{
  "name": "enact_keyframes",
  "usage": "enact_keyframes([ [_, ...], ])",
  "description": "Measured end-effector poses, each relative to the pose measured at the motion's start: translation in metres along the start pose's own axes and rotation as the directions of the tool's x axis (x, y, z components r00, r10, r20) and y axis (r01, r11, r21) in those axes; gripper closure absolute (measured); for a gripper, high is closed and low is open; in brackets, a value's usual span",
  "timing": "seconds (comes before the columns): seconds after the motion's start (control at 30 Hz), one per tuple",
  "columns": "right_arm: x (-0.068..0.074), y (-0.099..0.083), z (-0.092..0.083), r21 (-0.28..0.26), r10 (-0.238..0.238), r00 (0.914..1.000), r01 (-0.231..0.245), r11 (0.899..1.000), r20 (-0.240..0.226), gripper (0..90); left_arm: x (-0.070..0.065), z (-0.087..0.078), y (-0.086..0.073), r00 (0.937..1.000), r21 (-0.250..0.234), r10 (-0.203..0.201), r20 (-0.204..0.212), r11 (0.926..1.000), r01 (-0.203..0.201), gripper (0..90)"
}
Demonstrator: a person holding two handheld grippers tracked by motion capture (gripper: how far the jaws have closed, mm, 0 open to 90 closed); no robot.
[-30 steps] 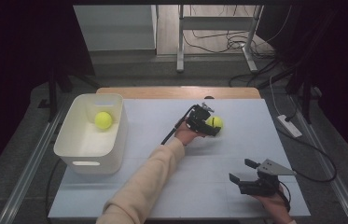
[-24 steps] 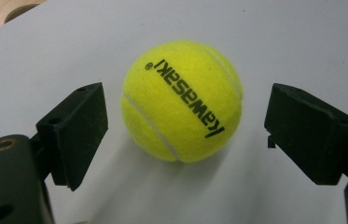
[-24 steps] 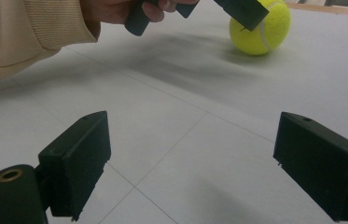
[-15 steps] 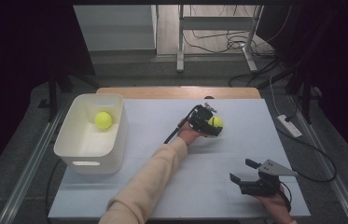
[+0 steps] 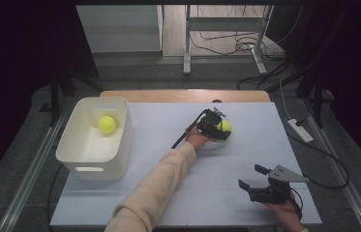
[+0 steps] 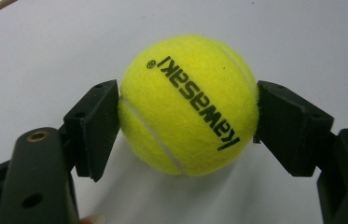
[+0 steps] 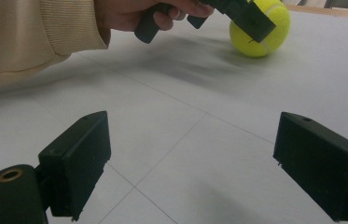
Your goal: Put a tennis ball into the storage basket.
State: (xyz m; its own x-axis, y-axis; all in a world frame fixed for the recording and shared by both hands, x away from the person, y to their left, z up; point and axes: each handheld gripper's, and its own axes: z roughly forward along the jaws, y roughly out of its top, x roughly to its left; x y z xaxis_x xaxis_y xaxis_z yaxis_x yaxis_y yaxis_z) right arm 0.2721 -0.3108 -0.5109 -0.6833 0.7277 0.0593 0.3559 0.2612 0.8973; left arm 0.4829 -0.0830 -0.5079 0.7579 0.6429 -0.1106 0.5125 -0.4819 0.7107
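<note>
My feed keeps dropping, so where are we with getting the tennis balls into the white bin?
Done: one tennis ball already lies inside the white bin. In hand: the left gripper has both jaws against the second ball, which appears to sit on the table. Left: lifting that ball and carrying it to the bin. The right gripper waits open, holding nothing.

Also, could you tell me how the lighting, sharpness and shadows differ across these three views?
High view: the table is lit while the surroundings fall nearly black, and detail is soft. Left gripper view: the tennis ball and its lettering are sharp, with a faint shadow below it. Right gripper view: the near jaws are crisp, but the hand and ball farther off are blurred, with a soft smeared shadow beneath.
</note>
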Motion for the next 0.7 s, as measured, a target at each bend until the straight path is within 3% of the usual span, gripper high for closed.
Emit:
enact_keyframes([
  [0.3, 0.000, 0.000, 0.000, 0.000, -0.002, 1.0000, 0.002, 1.000, -0.001, 11.0, 0.000, -0.002, 0.001, 1.0000, 0.016, -0.003, 0.003, 0.9999, 0.003, 27.8],
  [0.7, -0.001, 0.000, 0.001, -0.001, -0.001, 1.0000, 0.001, 1.000, 0.000, 11.0, 0.002, -0.011, 0.002, 0.9999, 0.002, -0.005, 0.015, 1.0000, 0.005, 27.9],
])
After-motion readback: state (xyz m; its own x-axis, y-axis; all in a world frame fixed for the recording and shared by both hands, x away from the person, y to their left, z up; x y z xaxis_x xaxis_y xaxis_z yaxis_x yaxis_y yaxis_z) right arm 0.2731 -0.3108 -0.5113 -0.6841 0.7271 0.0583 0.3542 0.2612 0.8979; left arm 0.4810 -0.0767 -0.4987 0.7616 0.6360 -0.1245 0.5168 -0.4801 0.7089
